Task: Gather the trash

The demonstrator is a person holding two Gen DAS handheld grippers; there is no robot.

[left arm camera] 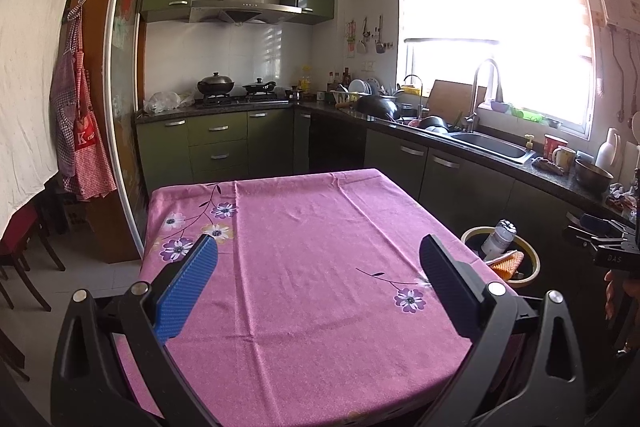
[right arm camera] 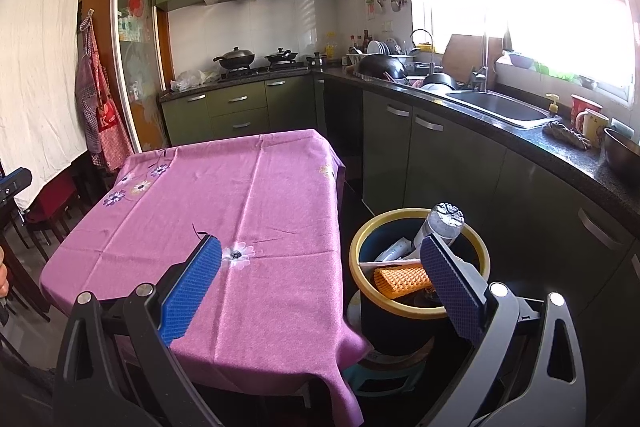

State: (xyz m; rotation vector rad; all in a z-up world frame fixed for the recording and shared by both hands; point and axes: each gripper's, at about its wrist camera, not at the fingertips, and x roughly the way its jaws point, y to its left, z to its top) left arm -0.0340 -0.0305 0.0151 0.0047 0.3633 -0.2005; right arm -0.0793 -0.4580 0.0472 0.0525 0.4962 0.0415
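Left wrist view: left gripper (left arm camera: 318,273) level over the pink floral tablecloth (left arm camera: 304,247), fingers spread wide, nothing between them; kitchen counter (left arm camera: 560,179) beyond. Right wrist view: right gripper (right arm camera: 320,273) also spread and empty, straddling the table edge and the yellow-rimmed trash bin (right arm camera: 362,281), which holds a plastic bottle (right arm camera: 442,225) and orange item (right arm camera: 402,279).

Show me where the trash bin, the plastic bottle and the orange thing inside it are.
Trash bin (right arm camera: 362,281), right wrist view, yellow rim.
Plastic bottle (right arm camera: 442,223), right wrist view, upturned base end.
Orange thing (right arm camera: 402,281), right wrist view, ridged middle.
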